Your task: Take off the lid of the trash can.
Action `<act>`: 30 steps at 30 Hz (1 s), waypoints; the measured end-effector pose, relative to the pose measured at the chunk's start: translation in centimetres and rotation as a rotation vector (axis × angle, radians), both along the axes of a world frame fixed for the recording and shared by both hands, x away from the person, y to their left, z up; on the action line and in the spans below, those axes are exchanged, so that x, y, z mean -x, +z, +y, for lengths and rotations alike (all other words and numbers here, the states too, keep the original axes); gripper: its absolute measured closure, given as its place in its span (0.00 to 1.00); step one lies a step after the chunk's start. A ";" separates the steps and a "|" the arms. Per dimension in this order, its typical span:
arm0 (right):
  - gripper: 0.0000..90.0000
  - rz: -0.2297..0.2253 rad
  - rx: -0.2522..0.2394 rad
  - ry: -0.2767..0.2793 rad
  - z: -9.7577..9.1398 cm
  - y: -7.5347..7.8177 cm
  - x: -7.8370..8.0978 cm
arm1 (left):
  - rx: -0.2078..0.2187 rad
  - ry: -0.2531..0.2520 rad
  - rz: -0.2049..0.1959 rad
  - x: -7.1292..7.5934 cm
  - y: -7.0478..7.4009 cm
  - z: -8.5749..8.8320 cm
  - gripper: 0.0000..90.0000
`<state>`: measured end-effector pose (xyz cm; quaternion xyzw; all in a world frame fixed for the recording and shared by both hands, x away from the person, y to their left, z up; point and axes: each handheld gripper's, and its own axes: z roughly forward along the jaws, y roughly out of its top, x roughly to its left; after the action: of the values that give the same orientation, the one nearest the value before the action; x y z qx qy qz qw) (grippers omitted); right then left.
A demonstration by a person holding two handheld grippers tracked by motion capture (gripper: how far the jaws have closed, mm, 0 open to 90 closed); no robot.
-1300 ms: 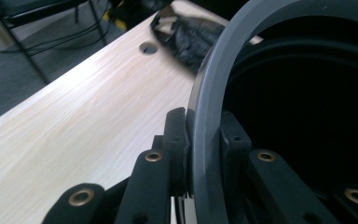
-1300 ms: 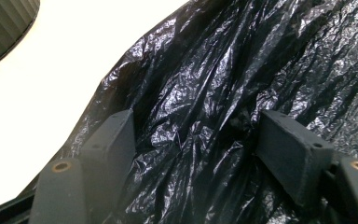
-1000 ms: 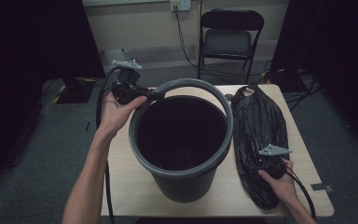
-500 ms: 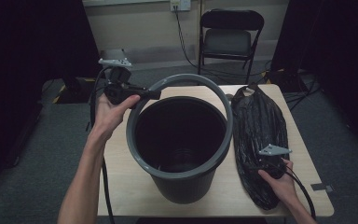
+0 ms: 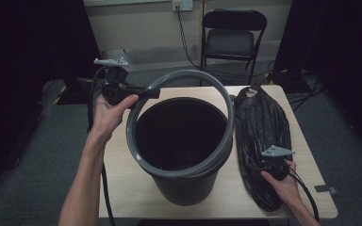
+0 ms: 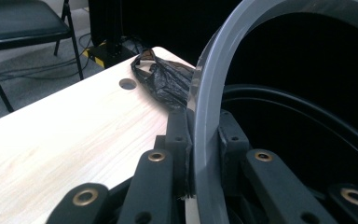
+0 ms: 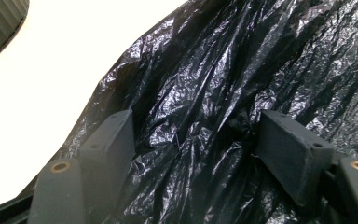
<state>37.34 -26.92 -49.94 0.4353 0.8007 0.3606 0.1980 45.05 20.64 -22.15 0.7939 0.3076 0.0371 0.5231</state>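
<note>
While the left hand-held gripper (image 5: 152,92) is clamped on the grey ring (image 5: 226,110) tilted above the bin (image 5: 184,188), the right hand-held gripper (image 7: 193,149) rests open over the bag (image 5: 263,127), which lies lengthwise along the right tabletop edge.

Grey plastic ring (image 5: 181,123), tilted, raised at 10 o'clock above black bin (image 5: 184,155) standing upright mid-table. Crumpled black plastic bag (image 5: 263,136) lying flat at 3 o'clock, just beside the bin.
</note>
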 end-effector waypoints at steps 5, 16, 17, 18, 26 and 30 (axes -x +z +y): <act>0.31 0.000 0.000 -0.001 0.0 0.0 0.0 | 0.052 0.139 0.032 -1.0 -0.4 0.7 0.87; 0.31 0.001 0.000 -0.005 0.0 0.0 0.0 | 0.084 0.294 0.092 -2.8 -1.2 1.7 0.87; 0.31 0.001 0.001 -0.011 0.1 0.0 0.0 | 0.078 0.320 0.103 -3.1 -1.2 1.6 0.87; 0.31 0.000 0.002 -0.013 0.1 0.0 0.0 | 0.067 0.336 0.104 -3.3 -1.2 1.6 0.87; 0.31 -0.001 0.003 -0.015 0.1 0.0 -0.1 | 0.036 0.452 0.131 -4.8 -1.1 1.6 0.87; 0.31 -0.001 0.003 -0.016 0.1 0.0 -0.1 | 0.026 0.509 0.162 -6.2 -1.3 1.7 0.87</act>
<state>37.39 -26.83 -49.94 0.4412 0.7977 0.3582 0.2017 51.28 22.39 -23.47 0.6845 0.5388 0.1000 0.4809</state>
